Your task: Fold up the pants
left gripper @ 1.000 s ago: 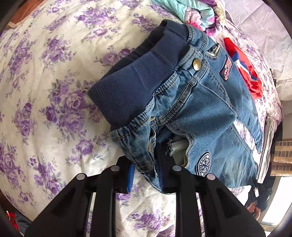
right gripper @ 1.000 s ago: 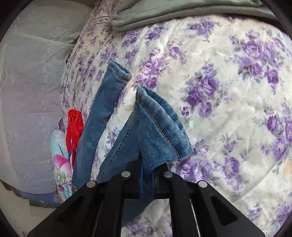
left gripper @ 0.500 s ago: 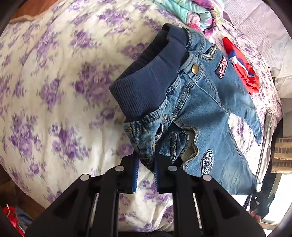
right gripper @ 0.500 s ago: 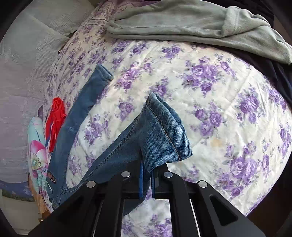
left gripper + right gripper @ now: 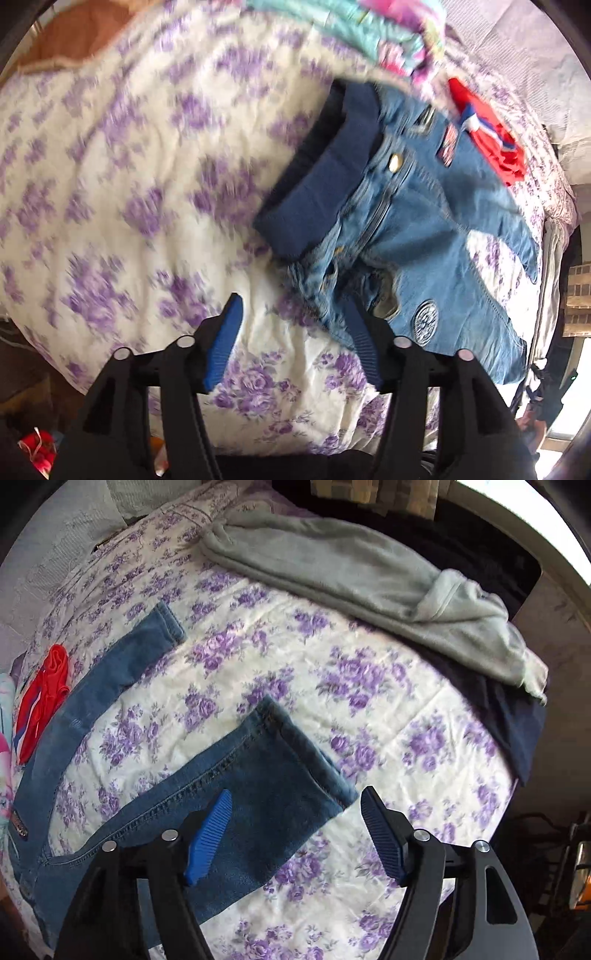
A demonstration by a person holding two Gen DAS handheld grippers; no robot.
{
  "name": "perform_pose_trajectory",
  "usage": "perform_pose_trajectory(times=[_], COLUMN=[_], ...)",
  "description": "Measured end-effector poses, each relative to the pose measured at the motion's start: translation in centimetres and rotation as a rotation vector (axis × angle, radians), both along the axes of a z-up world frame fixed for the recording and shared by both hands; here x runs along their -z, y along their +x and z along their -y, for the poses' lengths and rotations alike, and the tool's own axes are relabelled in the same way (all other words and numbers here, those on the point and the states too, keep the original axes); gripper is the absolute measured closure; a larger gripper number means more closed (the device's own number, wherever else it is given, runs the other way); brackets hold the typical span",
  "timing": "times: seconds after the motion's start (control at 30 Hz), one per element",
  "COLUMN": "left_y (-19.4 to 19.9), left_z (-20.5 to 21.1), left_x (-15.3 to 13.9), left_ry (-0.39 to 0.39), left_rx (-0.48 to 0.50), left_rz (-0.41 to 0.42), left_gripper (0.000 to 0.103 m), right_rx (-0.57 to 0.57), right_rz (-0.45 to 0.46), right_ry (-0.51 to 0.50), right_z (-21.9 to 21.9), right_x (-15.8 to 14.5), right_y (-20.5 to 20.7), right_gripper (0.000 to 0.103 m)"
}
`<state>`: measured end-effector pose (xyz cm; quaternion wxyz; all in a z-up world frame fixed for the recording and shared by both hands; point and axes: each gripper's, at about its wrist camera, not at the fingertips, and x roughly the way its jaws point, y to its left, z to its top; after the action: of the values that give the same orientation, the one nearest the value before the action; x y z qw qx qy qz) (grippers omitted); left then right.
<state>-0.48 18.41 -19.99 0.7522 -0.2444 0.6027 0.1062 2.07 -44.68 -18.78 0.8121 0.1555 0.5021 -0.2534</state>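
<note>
Both my grippers have let go since a moment ago: my left gripper (image 5: 293,317) and right gripper (image 5: 295,812) have just been spreading, pads off the denim. My left view is blurred; the jeans (image 5: 424,229) lie on the floral bedspread (image 5: 129,184), the waistband's near corner partly behind one blue pad. Only my right view shows both leg cuffs (image 5: 295,738), the grey blanket (image 5: 351,576) beyond. A red garment (image 5: 44,698) lies beside the far leg.

Matt denim pants (image 5: 258,775), fleecy grey blanket (image 5: 351,572)
</note>
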Motion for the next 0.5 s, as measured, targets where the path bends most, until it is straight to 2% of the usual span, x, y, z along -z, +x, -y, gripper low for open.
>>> perform_pose_trajectory(times=[0.07, 0.17, 0.27, 0.37, 0.5], left_y=[1.3, 5.4, 10.3, 15.4, 19.4], left_z=[-0.2, 0.6, 2.1, 4.2, 6.7], left_x=[-2.2, -5.0, -5.6, -3.3, 2.8], left_ry=[0.034, 0.093, 0.114, 0.116, 0.16], left_rx=[0.018, 0.101, 0.174, 0.253, 0.37], left_rz=[0.063, 0.155, 0.193, 0.159, 0.008], left_gripper=[0.038, 0.03, 0.027, 0.027, 0.027], right_rx=[-0.084, -0.246, -0.411, -0.594, -0.9], right_rz=[0.043, 0.095, 0.118, 0.134, 0.107], right_ry=[-0.001, 0.051, 0.084, 0.101, 0.09], right_z=[-1.7, -5.7, -10.7, -16.4, -23.7], right_x=[-1.5, -2.9, -3.2, -3.4, -3.1], right_y=[1.7, 5.5, 9.3, 12.6, 16.6], right_gripper=[0.027, 0.027, 0.027, 0.027, 0.026])
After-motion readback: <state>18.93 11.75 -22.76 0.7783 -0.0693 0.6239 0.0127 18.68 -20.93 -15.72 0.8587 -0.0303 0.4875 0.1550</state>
